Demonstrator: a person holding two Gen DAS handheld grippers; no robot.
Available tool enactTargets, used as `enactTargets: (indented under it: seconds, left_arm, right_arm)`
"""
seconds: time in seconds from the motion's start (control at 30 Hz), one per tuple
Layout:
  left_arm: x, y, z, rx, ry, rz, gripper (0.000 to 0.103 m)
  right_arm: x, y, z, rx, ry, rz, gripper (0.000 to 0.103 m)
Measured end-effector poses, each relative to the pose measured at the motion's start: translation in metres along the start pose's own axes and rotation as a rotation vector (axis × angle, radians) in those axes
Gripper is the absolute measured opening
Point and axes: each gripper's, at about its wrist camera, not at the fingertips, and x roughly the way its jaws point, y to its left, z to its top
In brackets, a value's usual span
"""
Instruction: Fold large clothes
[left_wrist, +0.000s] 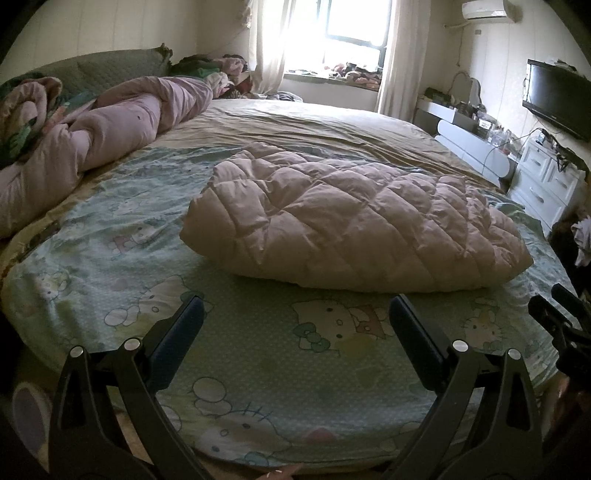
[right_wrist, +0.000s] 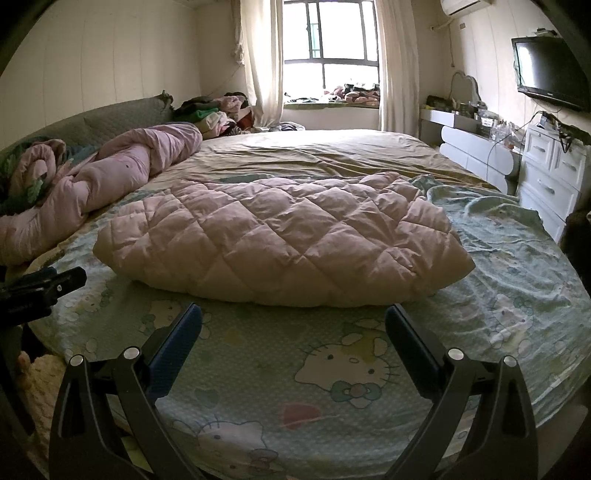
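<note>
A pale pink quilted puffer garment (left_wrist: 351, 218) lies folded in a flat bundle on the bed's cartoon-print sheet (left_wrist: 258, 350); it also shows in the right wrist view (right_wrist: 284, 236). My left gripper (left_wrist: 295, 314) is open and empty, hovering just short of the bundle's near edge. My right gripper (right_wrist: 293, 319) is open and empty, also just short of the near edge. The right gripper shows at the right edge of the left wrist view (left_wrist: 554, 317), and the left gripper at the left edge of the right wrist view (right_wrist: 44, 284).
A rumpled pink duvet (right_wrist: 92, 184) lies along the bed's left side by the green headboard (right_wrist: 110, 122). Clothes are heaped at the far corner (right_wrist: 218, 110). White drawers (right_wrist: 554, 177), a dressing table (right_wrist: 465, 122) and a wall television (right_wrist: 550, 70) stand on the right.
</note>
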Motion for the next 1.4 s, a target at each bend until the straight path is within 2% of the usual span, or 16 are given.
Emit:
enactTargets:
  seconds: [1.4]
  left_arm:
    - [-0.0051,0.0021,-0.0008,0.001,0.0,0.018,0.094]
  right_arm:
    - [-0.0025,0.0071,0.0019,-0.007,-0.003,0.001,0.099]
